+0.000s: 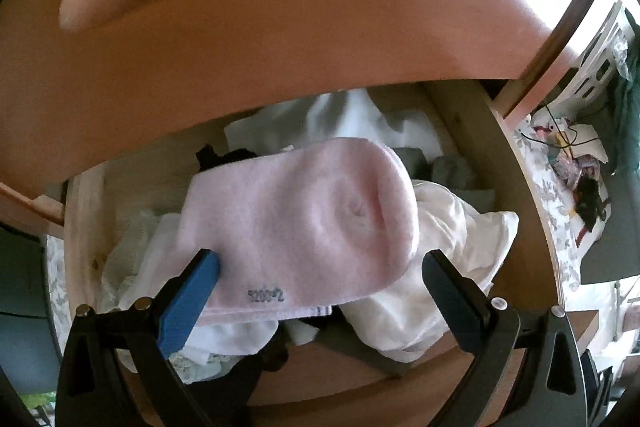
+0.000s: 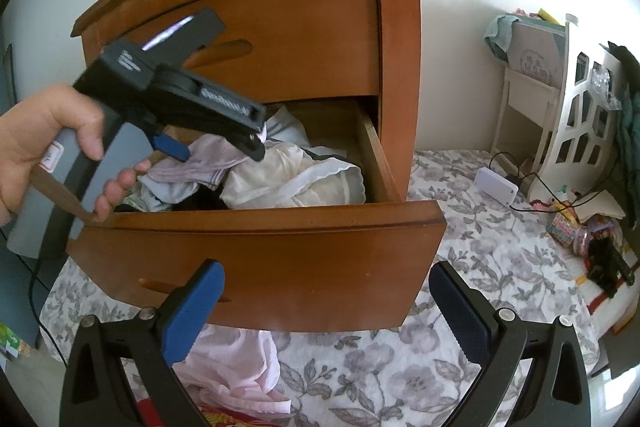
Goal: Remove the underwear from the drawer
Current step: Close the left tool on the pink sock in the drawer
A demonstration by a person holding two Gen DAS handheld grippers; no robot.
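The nightstand's lower drawer stands pulled out, stuffed with crumpled underwear. My left gripper hangs open over it. A pale pink garment printed "5200*2" lies between its wide-apart fingers, the blue pad at its edge. White underwear lies to the right of it. In the right wrist view a hand holds the left gripper inside the drawer, over the pink garment and white underwear. My right gripper is open and holds nothing, in front of the drawer front.
The upper drawer is closed just above the left gripper. Another pink garment lies on the floral sheet below the drawer front. A white box with a cable, a white rack and small clutter sit to the right.
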